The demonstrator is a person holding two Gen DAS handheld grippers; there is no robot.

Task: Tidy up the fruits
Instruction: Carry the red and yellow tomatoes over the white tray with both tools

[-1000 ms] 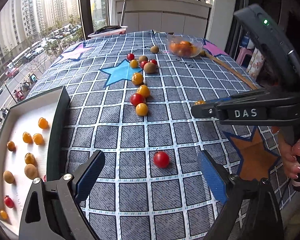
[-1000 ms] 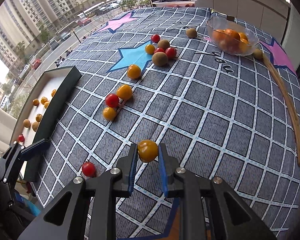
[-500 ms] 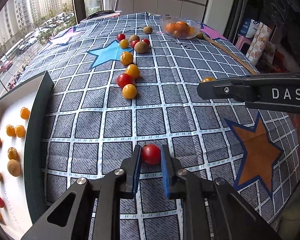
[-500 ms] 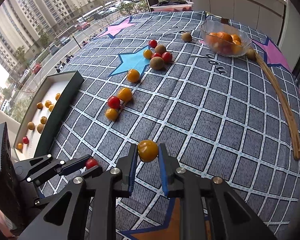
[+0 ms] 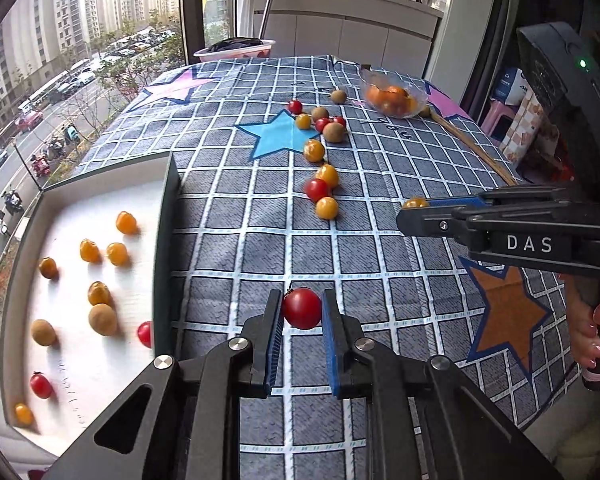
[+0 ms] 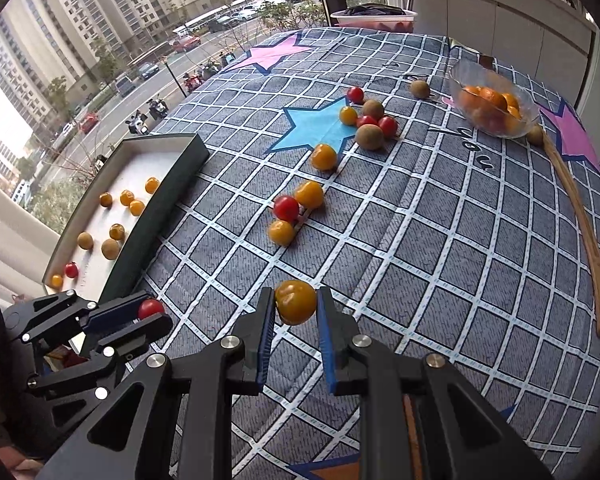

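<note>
My left gripper (image 5: 301, 312) is shut on a red cherry tomato (image 5: 301, 307), held above the checked cloth just right of the dark box's wall (image 5: 165, 248). It also shows in the right wrist view (image 6: 148, 312). My right gripper (image 6: 295, 304) is shut on a yellow tomato (image 6: 295, 301) above the cloth; it shows in the left wrist view (image 5: 414, 206) too. The box (image 6: 156, 216) with a white floor holds several yellow and red tomatoes and brown fruits. More fruits (image 5: 320, 196) lie loose on the cloth.
A glass bowl (image 6: 532, 116) with orange fruit stands at the far right of the table. A long wooden stick (image 6: 580, 216) lies along the right edge. A pink-rimmed tub (image 5: 236, 50) sits at the far edge by the window.
My left gripper closed on the red tomato and lifted it, swinging left toward the box. My right gripper keeps hold of the yellow tomato and has risen slightly.
</note>
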